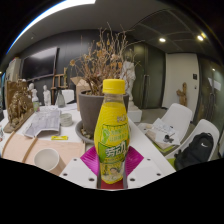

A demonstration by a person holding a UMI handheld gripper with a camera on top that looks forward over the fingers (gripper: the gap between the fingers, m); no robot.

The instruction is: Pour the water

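White table (70, 150); yellow bottle (113, 130) upright, clamped between jaws.

Bottle (113, 132): upright between the fingers of the tool (113, 165), pads pressed to both sides. Surface (70, 150): beneath and beyond bottle. Pot with dried branches (92, 110): directly behind bottle, on surface. Bowl (46, 158): left of tool, near edge of surface. Folded papers (42, 122): left, farther back. Chairs (178, 125): right of surface. Figurines (40, 96): far left, behind papers.
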